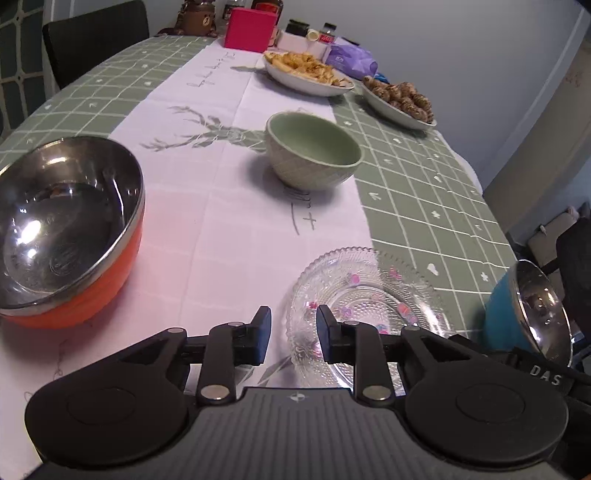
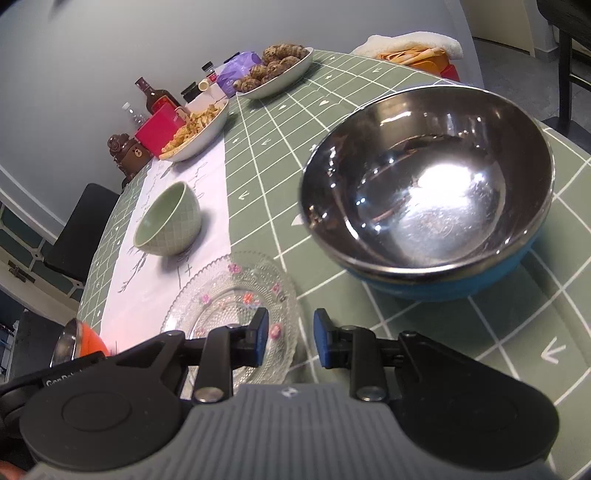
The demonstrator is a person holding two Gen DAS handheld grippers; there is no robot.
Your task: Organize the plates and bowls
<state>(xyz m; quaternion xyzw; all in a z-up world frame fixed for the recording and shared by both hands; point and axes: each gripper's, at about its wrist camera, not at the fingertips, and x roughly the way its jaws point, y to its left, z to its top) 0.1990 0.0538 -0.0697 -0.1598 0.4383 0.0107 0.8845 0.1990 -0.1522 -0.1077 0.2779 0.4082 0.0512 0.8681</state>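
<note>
A clear glass plate (image 1: 364,295) with pink flowers lies on the table just ahead of my open, empty left gripper (image 1: 293,334), whose right finger is over its near rim. An orange bowl (image 1: 66,229) with a steel inside stands at the left. A green ceramic bowl (image 1: 314,149) stands further ahead. A blue steel-lined bowl (image 1: 532,314) shows at the right edge. In the right wrist view, my right gripper (image 2: 290,338) is open and empty beside the glass plate (image 2: 229,295), with the blue bowl (image 2: 428,188) ahead right and the green bowl (image 2: 168,225) ahead left.
Two white dishes of food (image 1: 308,70) (image 1: 399,101) stand at the far end of the table, with a red box (image 1: 251,29), bottles and jars behind them. A black chair (image 1: 96,40) stands at the far left. The table's edge curves close on the right.
</note>
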